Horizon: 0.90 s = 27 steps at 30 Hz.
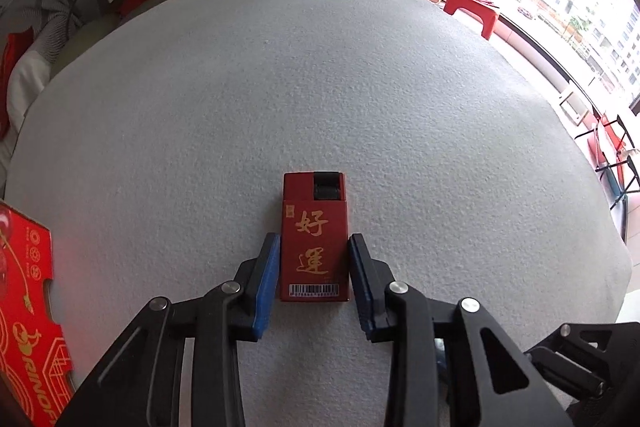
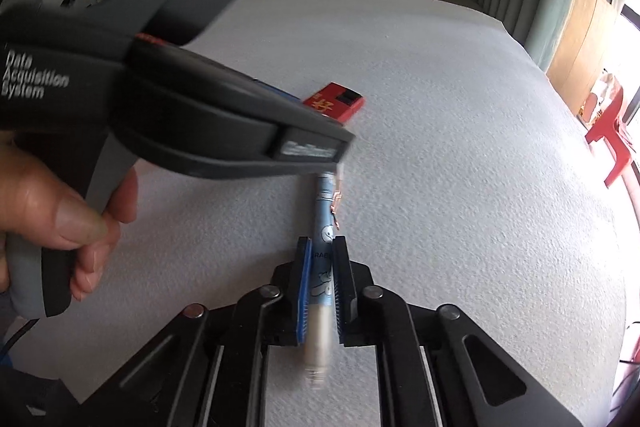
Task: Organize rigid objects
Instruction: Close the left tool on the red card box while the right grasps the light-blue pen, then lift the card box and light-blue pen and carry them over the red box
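Left gripper [image 1: 313,247]: jaws partly spread, one blue pad on each long side of the red lighter [image 1: 314,239]. The right pad sits at the lighter's edge; the left pad shows a thin sliver of gap. Whether the pads actually press cannot be told from this view. The lighter lies flat on the white felt table cover [image 1: 280,87], gold characters up, black wheel end pointing away from the jaws, barcode end between the pads.

Right gripper [image 2: 321,241]: jaws pinching a light-blue cartoon-print pen [image 2: 325,227]. The barrel runs lengthwise between the pads; the clip end extends beyond the fingertips, the pale threaded end trails back toward the gripper body.

Red printed cardboard box [image 1: 28,307] is well left of the left jaws. In the right wrist view, a hand [image 2: 52,211] grips the left gripper's handle, up and left of the right jaws.
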Tool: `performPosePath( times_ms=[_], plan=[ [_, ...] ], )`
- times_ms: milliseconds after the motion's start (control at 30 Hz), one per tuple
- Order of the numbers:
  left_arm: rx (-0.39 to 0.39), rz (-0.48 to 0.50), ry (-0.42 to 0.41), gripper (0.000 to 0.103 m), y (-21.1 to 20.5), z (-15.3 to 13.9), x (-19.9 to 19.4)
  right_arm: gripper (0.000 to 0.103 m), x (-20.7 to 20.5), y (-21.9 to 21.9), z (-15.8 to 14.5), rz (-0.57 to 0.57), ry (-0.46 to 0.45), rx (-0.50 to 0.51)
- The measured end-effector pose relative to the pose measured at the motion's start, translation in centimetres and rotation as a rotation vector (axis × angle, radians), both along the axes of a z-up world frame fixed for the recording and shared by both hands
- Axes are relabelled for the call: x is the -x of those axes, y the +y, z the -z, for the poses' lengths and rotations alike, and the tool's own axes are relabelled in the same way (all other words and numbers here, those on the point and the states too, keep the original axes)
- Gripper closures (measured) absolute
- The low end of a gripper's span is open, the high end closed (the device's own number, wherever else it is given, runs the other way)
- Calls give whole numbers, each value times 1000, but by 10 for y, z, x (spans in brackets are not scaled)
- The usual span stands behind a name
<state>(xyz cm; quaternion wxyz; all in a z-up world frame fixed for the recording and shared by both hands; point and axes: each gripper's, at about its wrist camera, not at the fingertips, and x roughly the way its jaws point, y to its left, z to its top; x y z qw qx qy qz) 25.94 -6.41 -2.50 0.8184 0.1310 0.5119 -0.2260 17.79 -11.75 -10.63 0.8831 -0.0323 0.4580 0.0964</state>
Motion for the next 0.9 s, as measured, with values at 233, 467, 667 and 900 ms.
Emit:
performPosePath(
  times_ms=[233,467,667,900],
  plan=[
    [28,-20,-17,66,10,-9,13,92,13,-33,-18,30,-41,-97],
    [81,-80,-57,66,36,-31,48,92,30,-54,-39,64,-91,-145],
    [117,-172,-108,66,69,-56,81,92,42,-62,-61,58,-157,-235],
    [122,-306,-149,66,109,-72,109,92,52,-31,-93,-49,-235,-263]
  ],
)
